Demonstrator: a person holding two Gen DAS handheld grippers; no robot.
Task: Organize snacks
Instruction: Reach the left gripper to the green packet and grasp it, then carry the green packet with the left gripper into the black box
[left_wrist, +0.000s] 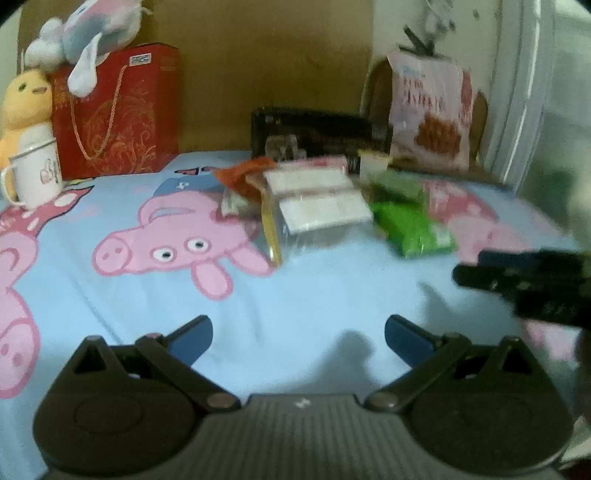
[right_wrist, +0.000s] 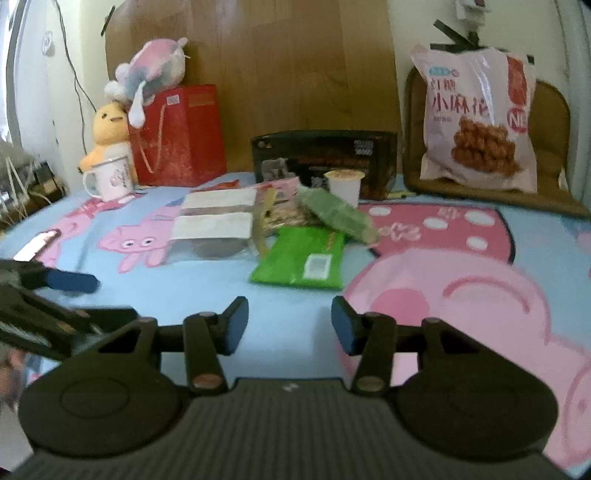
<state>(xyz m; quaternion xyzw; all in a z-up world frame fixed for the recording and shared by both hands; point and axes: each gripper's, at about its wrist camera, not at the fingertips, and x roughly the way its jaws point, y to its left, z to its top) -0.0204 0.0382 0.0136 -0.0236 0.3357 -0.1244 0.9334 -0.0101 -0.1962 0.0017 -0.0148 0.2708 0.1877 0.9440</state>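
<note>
Risk ahead of both gaping, empty fingers (left_wrist: 298, 341) (right_wrist: 290, 325): snagging sheet (right_wrist: 288, 295) under green packet (right_wrist: 299, 260), dragging clear box (right_wrist: 214, 229).

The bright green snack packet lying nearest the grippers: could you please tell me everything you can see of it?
The bright green snack packet is a flat, glossy pouch, plastic by its look, lying face-down-like on the blue cartoon sheet with a white barcode label showing. Its far edge tucks under a paler green wrapped snack, and its left corner meets the clear pack with white labels. No gripper touches it; it looks sealed and uncrushed.
</note>
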